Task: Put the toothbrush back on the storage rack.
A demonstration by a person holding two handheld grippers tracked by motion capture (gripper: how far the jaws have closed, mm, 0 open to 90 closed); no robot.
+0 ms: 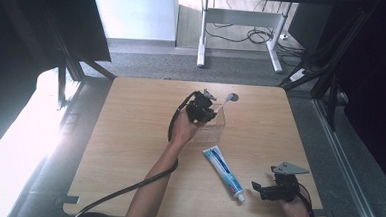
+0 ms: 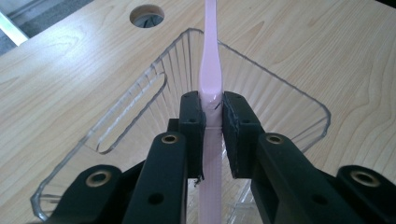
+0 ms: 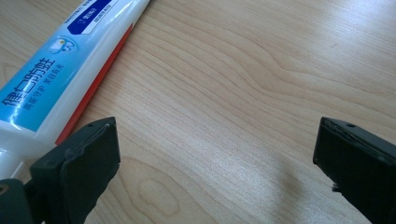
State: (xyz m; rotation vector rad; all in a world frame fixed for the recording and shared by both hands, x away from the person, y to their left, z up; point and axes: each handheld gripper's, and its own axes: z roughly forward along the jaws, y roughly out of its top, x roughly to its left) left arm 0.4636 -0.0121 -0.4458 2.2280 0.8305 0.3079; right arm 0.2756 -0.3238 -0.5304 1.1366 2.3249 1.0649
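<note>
High view. Worktop (image 1: 128, 150): pale wood, 1 round cable hole at the far edge. Left tongs (image 1: 201, 109) at far centre, over a clear plastic holder (image 1: 214, 127), pinching a pink toothbrush (image 1: 225, 101) whose head points far and right. Toothpaste tube (image 1: 223, 172): white and blue, lying flat at near centre, cap end nearest the right tongs (image 1: 257, 187), which hover at the near right corner.

Left gripper view. Toothbrush (image 2: 210, 79) clamped at the handle between both pads, lower end dipping into the holder (image 2: 280, 88). Holder: ribbed transparent walls, 1 slot in the left side, nothing else visible inside. Handling judgement: toothbrush light, stiff, smooth, likely to swivel in the pads; best taken mid-handle, as now. Holder light and probably easy to tip or slide.

Right gripper view. Right tongs spread wide over bare wood, pinching nothing. Toothpaste tube (image 3: 60, 65) just left of the left pad. Judgement: tube soft, dents under pressure; take it across the body.
</note>
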